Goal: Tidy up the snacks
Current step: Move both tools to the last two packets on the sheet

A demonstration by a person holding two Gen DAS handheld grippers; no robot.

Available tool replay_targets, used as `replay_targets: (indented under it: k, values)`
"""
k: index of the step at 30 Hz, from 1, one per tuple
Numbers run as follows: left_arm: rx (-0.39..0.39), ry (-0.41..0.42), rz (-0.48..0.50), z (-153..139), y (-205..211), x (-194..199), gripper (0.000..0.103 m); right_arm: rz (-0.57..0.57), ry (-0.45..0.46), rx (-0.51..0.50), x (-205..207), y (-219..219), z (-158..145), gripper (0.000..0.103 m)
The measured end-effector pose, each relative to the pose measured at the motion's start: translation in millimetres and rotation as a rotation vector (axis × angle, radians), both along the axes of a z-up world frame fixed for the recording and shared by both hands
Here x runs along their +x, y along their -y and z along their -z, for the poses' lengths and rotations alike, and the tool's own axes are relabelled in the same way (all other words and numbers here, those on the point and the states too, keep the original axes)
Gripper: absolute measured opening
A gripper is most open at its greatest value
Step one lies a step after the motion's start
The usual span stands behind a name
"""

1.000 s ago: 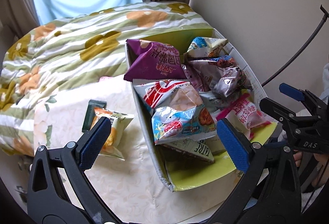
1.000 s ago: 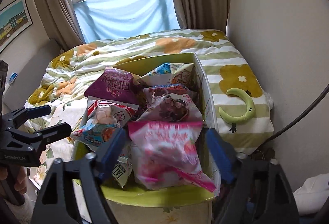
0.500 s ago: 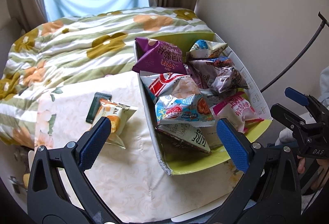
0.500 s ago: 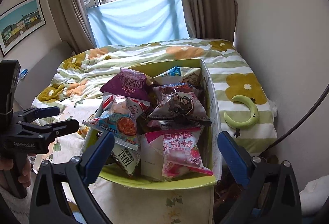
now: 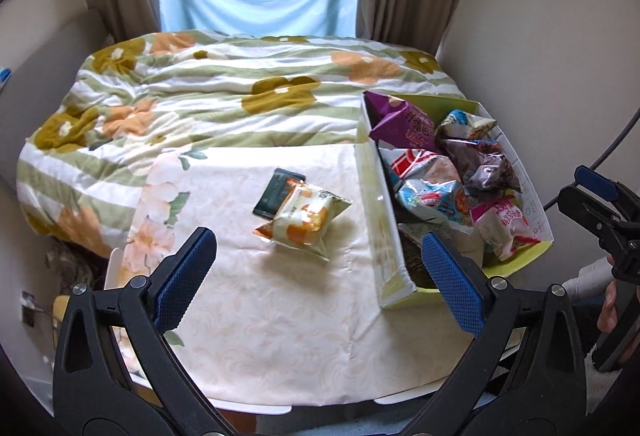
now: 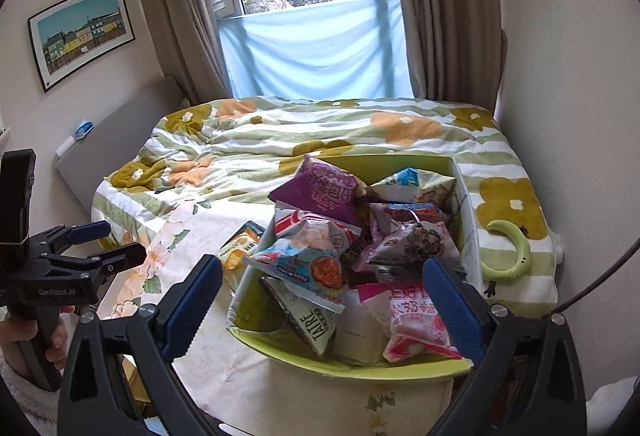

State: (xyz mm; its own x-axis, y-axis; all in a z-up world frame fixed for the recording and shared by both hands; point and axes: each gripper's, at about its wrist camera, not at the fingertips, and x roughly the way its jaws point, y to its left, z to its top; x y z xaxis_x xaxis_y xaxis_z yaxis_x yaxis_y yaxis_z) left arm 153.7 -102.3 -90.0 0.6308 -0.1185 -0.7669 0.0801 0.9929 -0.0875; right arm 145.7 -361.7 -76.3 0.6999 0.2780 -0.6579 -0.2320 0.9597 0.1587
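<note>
A green cardboard box [image 6: 360,370] stands on the table, filled with several snack bags, among them a purple bag [image 6: 320,188] and a pink bag [image 6: 416,320] at the near end. My right gripper [image 6: 324,272] hangs open above and short of the box's near end, with nothing between its pads. Left of the box [image 5: 380,220], an orange-and-white snack bag [image 5: 304,220] lies partly over a dark green packet [image 5: 276,192]. My left gripper [image 5: 316,248] is open and empty, short of that bag.
The table wears a pale floral cloth [image 5: 240,296] and butts against a bed with a green flowered quilt [image 5: 224,92]. A green crescent toy [image 6: 512,252] lies on the quilt right of the box. A wall and a dark cable [image 5: 616,140] lie close on the right.
Both grippers drew back and rose. The left view swung from the box to the orange bag on the table. The pink bag once between the right jaws now lies in the box.
</note>
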Motion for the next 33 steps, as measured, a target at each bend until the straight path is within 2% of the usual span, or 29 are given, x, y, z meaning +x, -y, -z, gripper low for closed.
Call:
replay_targets:
  k: [6, 12, 17, 23, 29, 33]
  values:
    - [-0.027, 0.003, -0.051, 4, -52, 1, 0.102, -0.073, -0.008, 0.009, 7, -54, 3, 0.100]
    - [-0.024, -0.018, -0.027, 13, -106, 29, 0.102, -0.064, -0.032, -0.006, 23, -113, 15, 0.100]
    - [-0.022, -0.059, 0.038, 26, -147, 68, 0.101, 0.029, -0.107, 0.034, 46, -153, 34, 0.100]
    - [-0.033, -0.125, 0.144, 53, -178, 122, 0.101, 0.160, -0.201, 0.041, 71, -196, 65, 0.100]
    - [-0.033, -0.201, 0.259, 94, -186, 173, 0.101, 0.332, -0.276, 0.023, 97, -219, 105, 0.100]
    - [-0.019, -0.244, 0.330, 127, -174, 200, 0.101, 0.446, -0.293, -0.038, 113, -225, 135, 0.100]
